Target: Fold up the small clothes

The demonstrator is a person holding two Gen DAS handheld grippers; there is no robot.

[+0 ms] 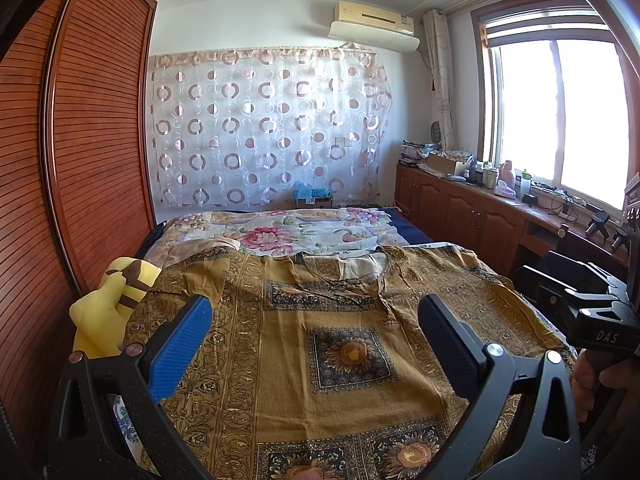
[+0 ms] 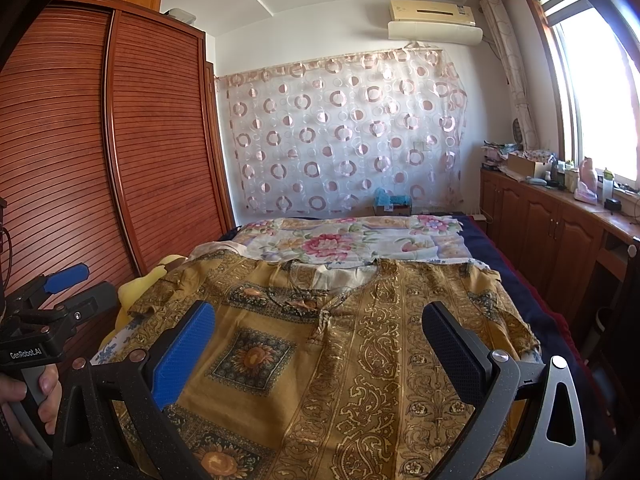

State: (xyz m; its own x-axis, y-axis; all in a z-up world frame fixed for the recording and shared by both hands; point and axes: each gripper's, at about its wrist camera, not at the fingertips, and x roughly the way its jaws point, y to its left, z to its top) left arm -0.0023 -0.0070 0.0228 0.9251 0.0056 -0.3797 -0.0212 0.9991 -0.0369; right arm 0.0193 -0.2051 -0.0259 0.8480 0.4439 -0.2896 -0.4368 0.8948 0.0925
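Observation:
A mustard-brown shirt with sunflower squares and paisley bands lies spread flat on the bed, neckline at the far side, also filling the right wrist view. My left gripper hovers above its lower left part, open, with nothing between its blue pads. My right gripper hangs over the shirt's middle and right half, open and empty too. Each gripper's body shows at the edge of the other's view, held by a hand.
A yellow plush toy lies at the bed's left edge beside a wooden slatted wardrobe. A floral sheet covers the far bed. Low wooden cabinets with clutter run under the window on the right.

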